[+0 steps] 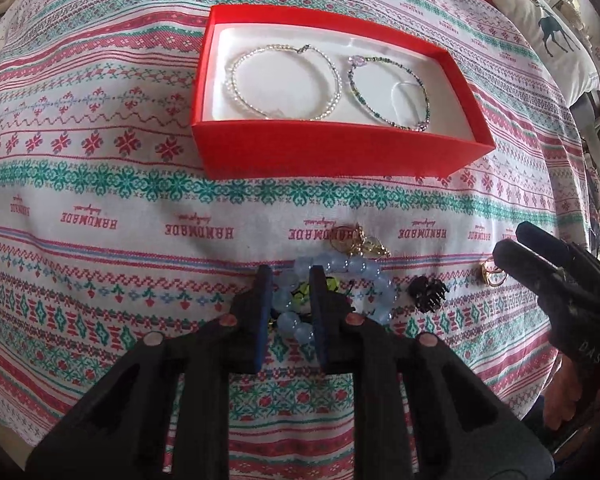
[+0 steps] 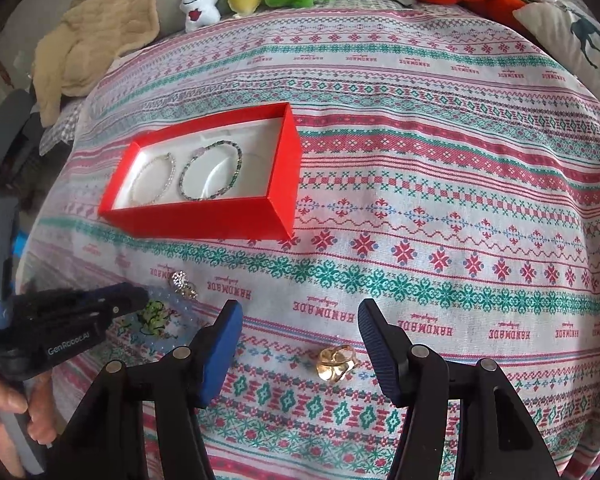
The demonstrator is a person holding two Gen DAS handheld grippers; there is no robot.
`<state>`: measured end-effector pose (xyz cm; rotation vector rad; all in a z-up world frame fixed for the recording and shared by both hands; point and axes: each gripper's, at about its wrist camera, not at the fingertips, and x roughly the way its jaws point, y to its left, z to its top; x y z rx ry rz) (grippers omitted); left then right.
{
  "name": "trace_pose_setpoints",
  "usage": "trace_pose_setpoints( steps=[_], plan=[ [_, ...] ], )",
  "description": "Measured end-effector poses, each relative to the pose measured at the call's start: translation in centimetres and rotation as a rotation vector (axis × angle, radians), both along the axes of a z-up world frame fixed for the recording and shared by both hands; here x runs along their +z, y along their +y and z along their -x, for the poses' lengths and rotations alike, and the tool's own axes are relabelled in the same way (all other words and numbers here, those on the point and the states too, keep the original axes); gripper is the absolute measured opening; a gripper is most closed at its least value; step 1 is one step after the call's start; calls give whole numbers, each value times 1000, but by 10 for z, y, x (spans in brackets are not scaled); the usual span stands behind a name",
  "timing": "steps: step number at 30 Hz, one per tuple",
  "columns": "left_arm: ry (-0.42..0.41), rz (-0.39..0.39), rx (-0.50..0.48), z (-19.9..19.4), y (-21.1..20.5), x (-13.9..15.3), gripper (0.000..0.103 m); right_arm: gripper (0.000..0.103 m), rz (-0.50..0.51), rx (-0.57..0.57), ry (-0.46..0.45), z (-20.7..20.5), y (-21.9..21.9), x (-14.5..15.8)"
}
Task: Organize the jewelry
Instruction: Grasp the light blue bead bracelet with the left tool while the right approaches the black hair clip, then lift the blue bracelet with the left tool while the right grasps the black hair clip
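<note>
- My left gripper (image 1: 290, 280) is low over the patterned cloth (image 1: 100, 200); its jaws are narrowed around one side of the pale blue bead bracelet (image 1: 352, 268), and I cannot tell if they press it.
- The red box (image 2: 204, 220) lies farther away and holds a pearl bracelet (image 1: 284, 80) and a green bead bracelet (image 1: 392, 92).
- My right gripper (image 2: 300, 332) has its jaws wide apart, with the gold ring (image 2: 334, 362) on the cloth between them, touching neither.
</note>
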<state>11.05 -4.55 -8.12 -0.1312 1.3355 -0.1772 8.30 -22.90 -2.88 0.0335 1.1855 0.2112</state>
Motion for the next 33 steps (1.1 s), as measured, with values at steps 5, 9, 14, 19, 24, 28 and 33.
trace_pose_setpoints(
  steps=[5,9,14,19,24,28,33],
  plan=[
    [3,-15,-10,-4,-8,-6,20,61,-7,78,23,5,18,-7],
    [-7,14,7,-5,-9,-3,13,61,-64,111,70,6,29,-17],
    [-45,44,2,1,-8,12,13,61,-41,146,92,9,44,-28],
    [-82,92,-4,13,-3,30,13,61,-23,188,99,11,54,-30],
    [-137,141,-10,20,8,50,13,57,10,227,94,12,64,-32],
    [-168,180,4,22,19,61,13,36,46,277,80,16,75,-35],
    [-194,204,21,25,28,70,13,24,95,307,45,20,85,-37]
  ],
)
